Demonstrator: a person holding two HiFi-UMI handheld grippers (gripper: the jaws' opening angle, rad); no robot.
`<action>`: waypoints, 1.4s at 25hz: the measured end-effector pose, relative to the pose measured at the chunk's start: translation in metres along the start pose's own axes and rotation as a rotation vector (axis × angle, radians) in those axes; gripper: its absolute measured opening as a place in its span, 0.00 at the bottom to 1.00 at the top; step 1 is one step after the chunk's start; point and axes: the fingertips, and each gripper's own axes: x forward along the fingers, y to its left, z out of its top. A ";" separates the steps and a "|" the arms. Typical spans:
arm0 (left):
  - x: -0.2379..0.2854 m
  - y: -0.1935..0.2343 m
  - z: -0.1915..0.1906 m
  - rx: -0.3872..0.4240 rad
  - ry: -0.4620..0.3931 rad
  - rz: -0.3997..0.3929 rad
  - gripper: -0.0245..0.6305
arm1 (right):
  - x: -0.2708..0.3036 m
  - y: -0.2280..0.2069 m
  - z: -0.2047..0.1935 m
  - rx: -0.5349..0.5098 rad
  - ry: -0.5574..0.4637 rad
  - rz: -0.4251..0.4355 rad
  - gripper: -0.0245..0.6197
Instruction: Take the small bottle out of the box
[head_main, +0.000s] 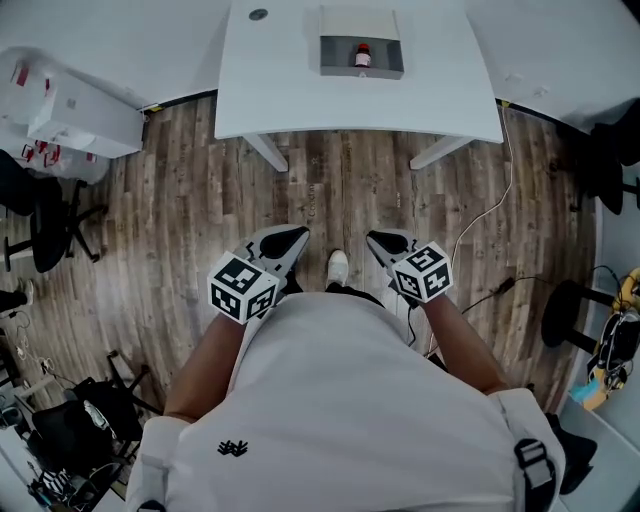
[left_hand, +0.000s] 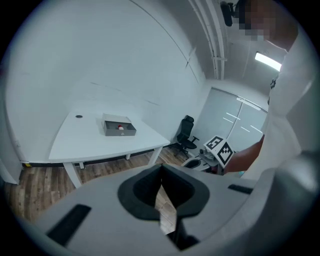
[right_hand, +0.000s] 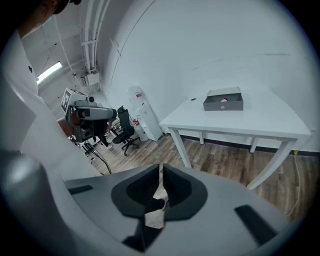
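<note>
Now, obs. from the room: small bottle (head_main: 362, 57) stands upright inside the box (head_main: 360, 72), at 12 o'clock from the person and well apart from both grippers. Bottle looks tiny: red cap, dark body, pale band lower down; label print too small to read. Box is a shallow grey rectangular tray w/ an open top, low straight walls and a matte finish. It sits near the far edge of the table (head_main: 300, 100), approx. mid-width. Table has a smooth white top w/ rounded front corners and white slanted legs. A small dark round spot lies on the top at 11 o'clock of the box.

Left gripper (head_main: 285, 243) and right gripper (head_main: 385, 243) are held low, close to the person's torso, tips toward 12 o'clock. Both have a grey plastic shell w/ black pads. Left jaws are clenched together w/ nothing between; same for the right, pads meeting, empty. Each carries a cube w/ black-and-white square markers.

Floor (head_main: 330, 190) is wood-look plank, grey-brown, w/ streaky grain. Black office chair (head_main: 50, 225) stands at 9 o'clock.
</note>
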 end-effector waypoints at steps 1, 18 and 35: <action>0.000 0.009 0.004 -0.012 -0.011 0.001 0.05 | 0.006 -0.005 0.007 -0.005 0.005 -0.003 0.06; 0.007 0.176 0.084 0.048 -0.032 -0.209 0.05 | 0.092 -0.098 0.157 0.063 -0.045 -0.279 0.10; 0.026 0.261 0.143 0.010 -0.082 -0.040 0.05 | 0.138 -0.263 0.271 0.027 0.069 -0.355 0.28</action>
